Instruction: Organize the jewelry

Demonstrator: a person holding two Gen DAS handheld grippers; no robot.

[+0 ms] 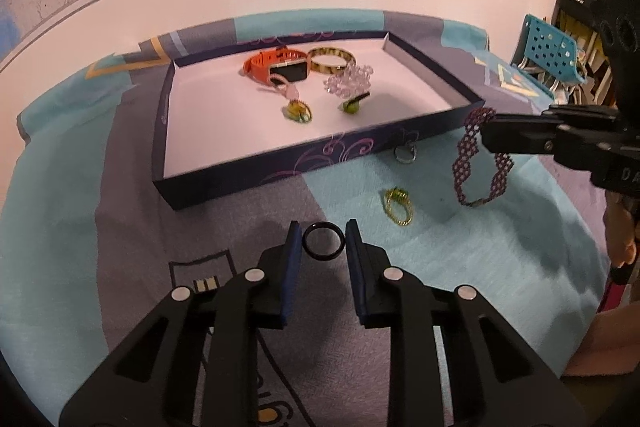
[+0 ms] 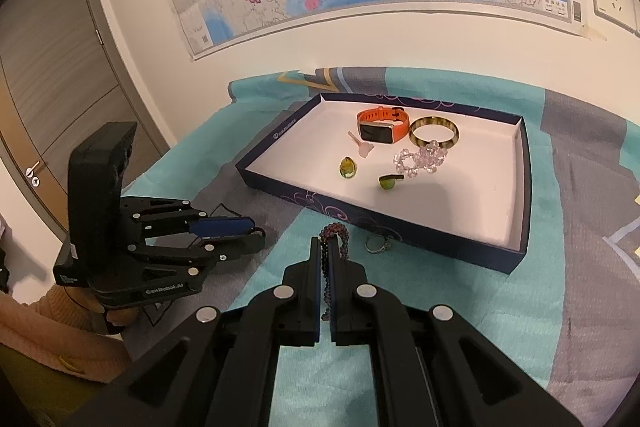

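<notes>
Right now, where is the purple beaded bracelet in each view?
Left wrist view: purple beaded bracelet hangs at right, clamped in the right tongs.
Right wrist view: bottom centre, looped over the shut tong tips.
Shared landmark: the silver ring lying just outside the navy box tray.

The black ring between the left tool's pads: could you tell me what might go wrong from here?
1. The black ring sits between the left tool pads with gaps on both sides, so it is not gripped; closing could flip it or push it away.
2. The purple bracelet hangs loose from the shut right tool; it may snag the box wall.
3. The gold ring lies under that bracelet's path and could be dragged.
</notes>
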